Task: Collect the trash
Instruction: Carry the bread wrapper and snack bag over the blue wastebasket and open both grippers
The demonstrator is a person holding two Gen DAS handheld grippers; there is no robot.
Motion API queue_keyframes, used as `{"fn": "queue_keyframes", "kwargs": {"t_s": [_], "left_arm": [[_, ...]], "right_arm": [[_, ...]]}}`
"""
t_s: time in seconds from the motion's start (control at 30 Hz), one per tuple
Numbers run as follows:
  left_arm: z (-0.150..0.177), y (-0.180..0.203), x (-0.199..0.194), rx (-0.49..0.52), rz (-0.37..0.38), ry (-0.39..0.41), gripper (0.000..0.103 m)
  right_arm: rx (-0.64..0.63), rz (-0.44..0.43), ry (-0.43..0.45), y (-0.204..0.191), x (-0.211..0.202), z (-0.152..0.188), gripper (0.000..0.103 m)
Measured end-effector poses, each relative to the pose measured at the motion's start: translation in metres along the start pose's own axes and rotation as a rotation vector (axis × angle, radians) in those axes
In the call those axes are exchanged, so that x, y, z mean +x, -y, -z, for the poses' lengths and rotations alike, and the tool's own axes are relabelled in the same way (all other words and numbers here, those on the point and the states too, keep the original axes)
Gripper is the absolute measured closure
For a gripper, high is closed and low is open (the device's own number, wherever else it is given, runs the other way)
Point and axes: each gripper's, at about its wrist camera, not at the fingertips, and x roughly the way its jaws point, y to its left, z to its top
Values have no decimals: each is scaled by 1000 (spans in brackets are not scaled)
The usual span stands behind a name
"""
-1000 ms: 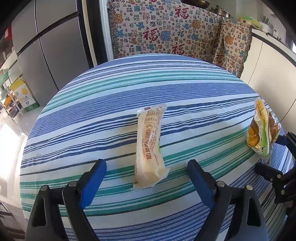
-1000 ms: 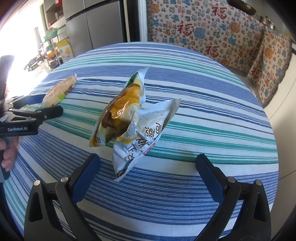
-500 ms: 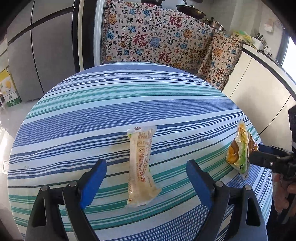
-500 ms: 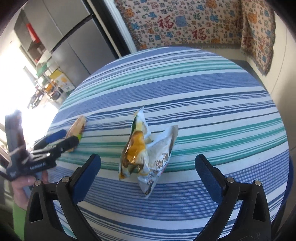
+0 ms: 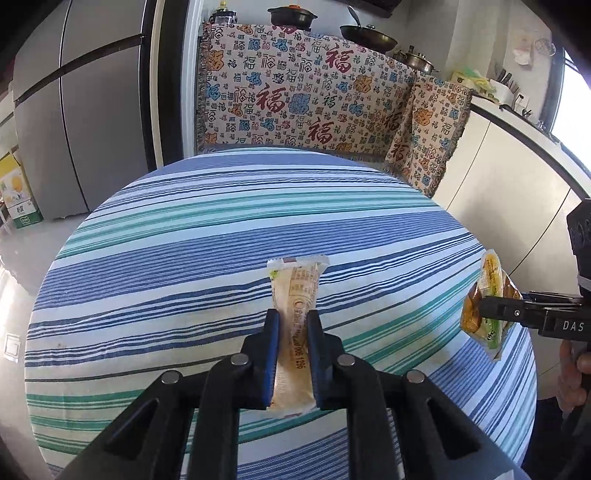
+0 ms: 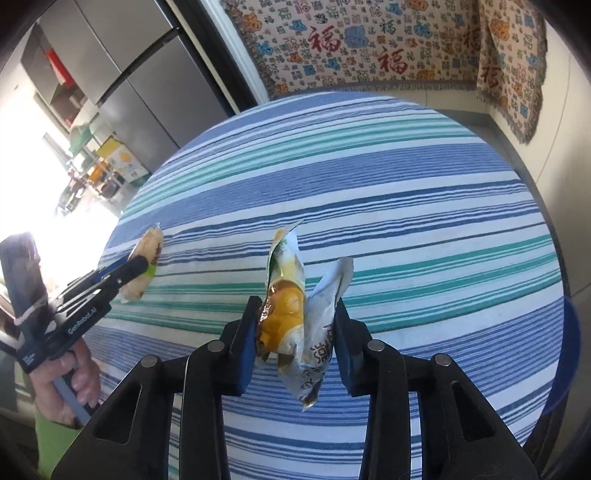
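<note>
1. My left hand-held gripper (image 5: pixel 293 325) has just been closing, and its blue pads now clamp the long beige snack wrapper (image 5: pixel 295 325) from both sides; the wrapper's far sealed end sticks out past the fingertips.
2. My right hand-held gripper (image 6: pixel 295 314) has also just been closing, and its jaws now squeeze a crumpled bundle: an orange-and-yellow food packet (image 6: pixel 282 306) against the left pad and a silvery-white printed packet (image 6: pixel 321 332) against the right pad. The lower end of the white packet hangs below the pads.
3. In the right wrist view my left hand (image 6: pixel 68 384) grips the handle of the other tool at the left edge, with a green sleeve (image 6: pixel 53 439) below it. In the left wrist view my right hand (image 5: pixel 572 373) shows at the right edge.
4. Under both grippers lies the round worktop, covered in a blue, teal and white striped cloth (image 5: pixel 221 221). I cannot tell for certain whether either catch is clear of the cloth.
5. Beyond the worktop a patterned throw with red characters (image 5: pixel 295 99) drapes over the counter front.
6. Pans and pots (image 5: pixel 365 35) stand on top behind it.
7. A grey refrigerator (image 5: pixel 81 110) stands to the far left, with a yellow-and-green carton (image 5: pixel 16 199) on the floor beside it.
</note>
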Motion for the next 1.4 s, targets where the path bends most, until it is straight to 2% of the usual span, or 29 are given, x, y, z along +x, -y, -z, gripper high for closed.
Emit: {"fn": "queue_keyframes", "kwargs": {"t_s": [0.2,0.43,0.53,0.63,0.83,1.1,1.2,1.4], "left_arm": [[10,22,-6,2,45,-10,88],[8,78,-16,48,105,-4,88],[2,107,-20,46,166,7,89],[-10,148,-20,58,242,9,89],[-34,257,-11,143,384,-5,89],[-35,390,42,232,484,-94,89],[-28,423,69,246,494,-132,89],[-16,464,121,260,491,-196,89]], "right_arm": [[-23,14,22,16,-29,21,67],[30,24,74,72,-81,35,67],[49,50,107,101,-110,41,67],[71,96,133,133,-136,49,67],[153,198,165,210,-177,64,67],[274,266,150,304,-192,85,67],[310,272,140,329,-188,93,67],[397,265,128,374,-176,108,67]]}}
